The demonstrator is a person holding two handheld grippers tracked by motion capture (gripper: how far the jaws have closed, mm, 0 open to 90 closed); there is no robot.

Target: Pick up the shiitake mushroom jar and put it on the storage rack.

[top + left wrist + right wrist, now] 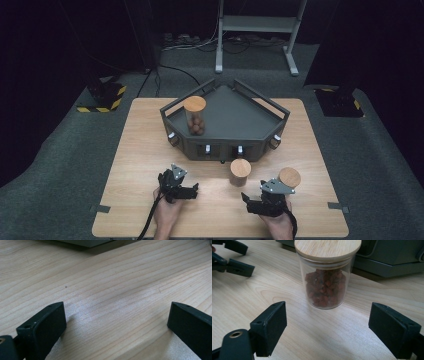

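A glass jar (325,287) with a wooden lid, full of red-brown pieces, stands upright on the wooden table (244,297), in front of the dark tray (235,120). The same jar (240,172) stands near the table's middle front. My right gripper (329,315) is open; the jar stands just beyond its tips and touches neither pad. From above, the right gripper (247,199) lies to the jar's right and nearer to me. My left gripper (117,312) is open over bare wood. Seen from above, the left gripper (194,189) rests left of the jar.
A second jar (195,116) with brown balls stands in the tray's left corner. A third wooden-lidded jar (289,177) stands just behind my right hand. The tray's front wall (387,262) rises close behind the jar. The other gripper (234,257) shows at upper left.
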